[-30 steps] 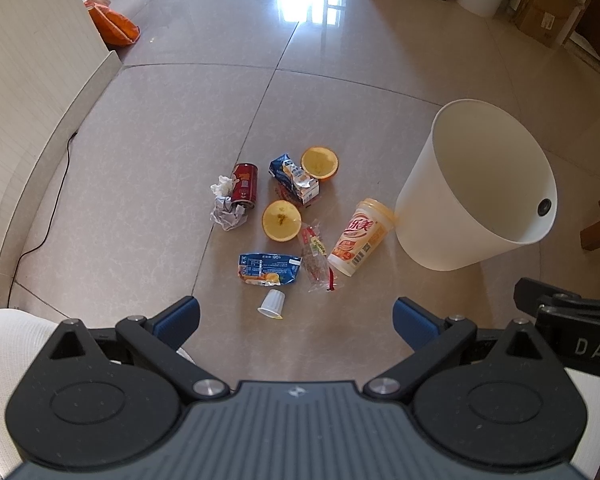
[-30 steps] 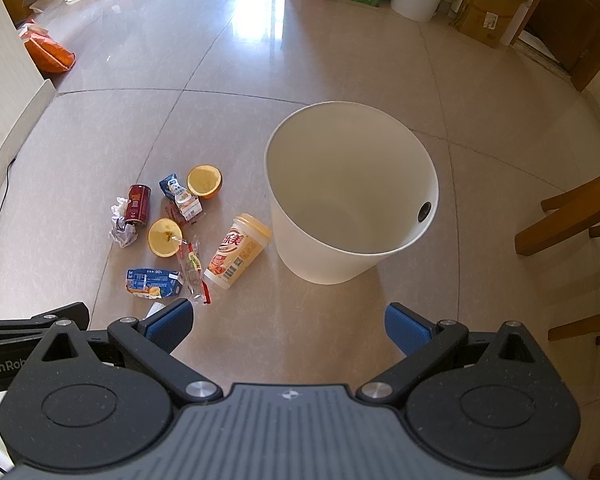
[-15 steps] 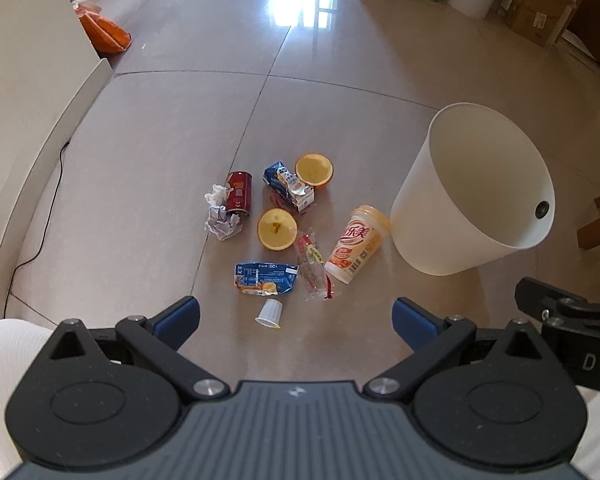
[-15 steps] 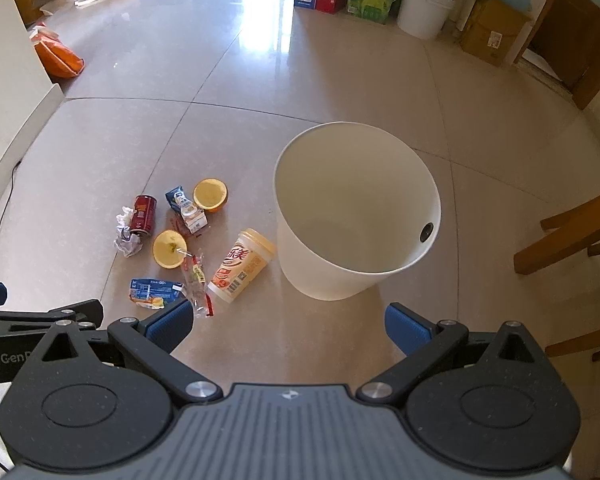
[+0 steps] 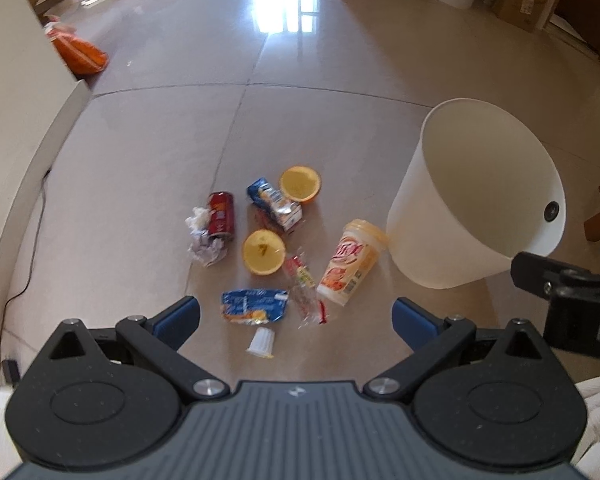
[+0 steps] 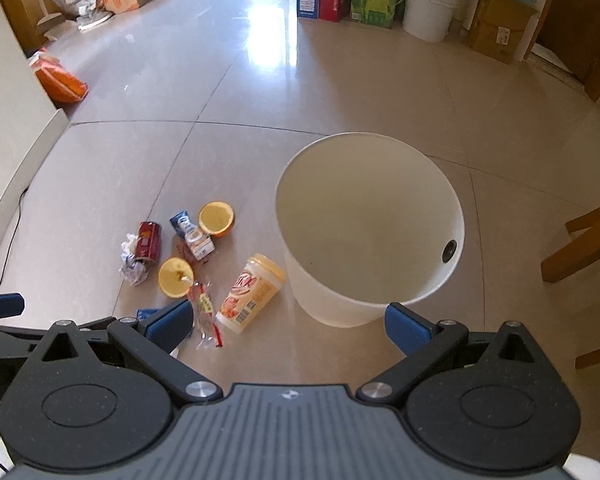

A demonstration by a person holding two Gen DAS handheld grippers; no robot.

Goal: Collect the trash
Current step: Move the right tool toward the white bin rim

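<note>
A white bin (image 5: 476, 200) (image 6: 370, 236) stands on the tiled floor with nothing visible inside. Left of it lies a pile of trash: a red can (image 5: 221, 216) against crumpled paper (image 5: 204, 240), a blue carton (image 5: 274, 204), two orange halves (image 5: 300, 184) (image 5: 263, 252), a yellow drink cup (image 5: 348, 268) (image 6: 250, 294) on its side, a clear wrapper (image 5: 306, 292), a blue packet (image 5: 254, 306) and a small white cup (image 5: 262, 342). My left gripper (image 5: 296, 322) hangs open above the small cup. My right gripper (image 6: 288, 326) is open, held above the floor in front of the bin.
A cream wall with a black cable (image 5: 28, 248) along its base runs down the left. An orange bag (image 5: 80, 54) lies by that wall. Boxes and a white bucket (image 6: 428, 16) line the far end. Wooden chair legs (image 6: 580, 240) stand at the right.
Both grippers have tilted up and drawn back a little, so the trash and bin sit lower in both views and more of the far room shows. Nothing on the floor moved.
</note>
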